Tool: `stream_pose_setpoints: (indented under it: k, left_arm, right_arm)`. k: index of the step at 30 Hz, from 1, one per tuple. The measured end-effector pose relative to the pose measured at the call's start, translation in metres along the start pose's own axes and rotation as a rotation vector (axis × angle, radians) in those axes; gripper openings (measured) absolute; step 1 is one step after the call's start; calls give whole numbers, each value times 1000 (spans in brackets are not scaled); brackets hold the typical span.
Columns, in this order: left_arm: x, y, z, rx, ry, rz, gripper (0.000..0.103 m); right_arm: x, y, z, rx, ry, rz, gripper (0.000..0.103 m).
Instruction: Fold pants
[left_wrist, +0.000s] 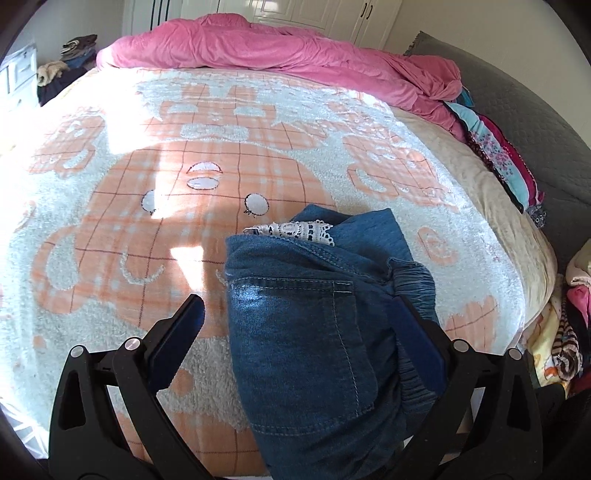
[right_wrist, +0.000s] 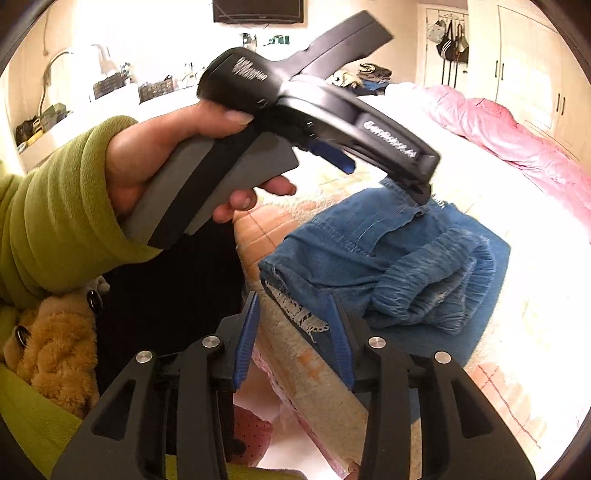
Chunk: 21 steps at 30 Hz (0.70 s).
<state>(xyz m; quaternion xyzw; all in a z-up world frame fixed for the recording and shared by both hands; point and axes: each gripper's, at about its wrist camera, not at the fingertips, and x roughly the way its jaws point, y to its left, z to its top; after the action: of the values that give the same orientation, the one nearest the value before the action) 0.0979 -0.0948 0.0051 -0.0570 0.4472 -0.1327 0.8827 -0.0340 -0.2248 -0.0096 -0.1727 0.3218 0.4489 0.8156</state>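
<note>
Blue denim pants (left_wrist: 306, 332) lie folded in a bundle on the bed's orange and white blanket (left_wrist: 147, 206), with a white lace trim (left_wrist: 295, 230) showing at the far end. My left gripper (left_wrist: 295, 306) is open, its fingers spread either side of the bundle's back pocket. In the right wrist view the pants (right_wrist: 388, 258) lie at the bed's corner. My right gripper (right_wrist: 295, 325) is open at the pants' near corner with the lace trim (right_wrist: 303, 317) between its fingers. The left gripper's tool (right_wrist: 332, 110), held by a hand, hovers over the pants.
A pink duvet (left_wrist: 277, 48) is bunched at the far end of the bed. Folded clothes (left_wrist: 506, 158) lie along the right edge. A plush toy (right_wrist: 55, 339) and a green sleeve (right_wrist: 55, 206) sit left of the bed. Wardrobes (right_wrist: 524, 66) stand behind.
</note>
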Motion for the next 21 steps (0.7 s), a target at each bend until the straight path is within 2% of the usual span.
stream_pose_setpoints:
  k: [2, 7, 10, 16, 19, 21]
  left_arm:
    - [-6, -1, 0, -4, -13, 9, 94]
    - [-22, -1, 0, -8, -50, 33, 94]
    - [-31, 0, 1, -14, -73, 39, 94]
    - [-45, 1, -1, -11, -95, 58, 94]
    - [-50, 0, -4, -5, -104, 66, 94]
    - [-52, -1, -5, -1, -108, 69, 94]
  right_arm:
    - [-5, -2, 0, 5, -10, -10, 47]
    - [-13, -3, 1, 5, -39, -20, 48]
    - [-20, -7, 2, 8, -66, -38, 52]
    - [-36, -14, 5, 34, -114, -78, 53]
    - [-43, -19, 7, 58, -134, -106, 63]
    - [-48, -24, 8, 75, -145, -122, 63]
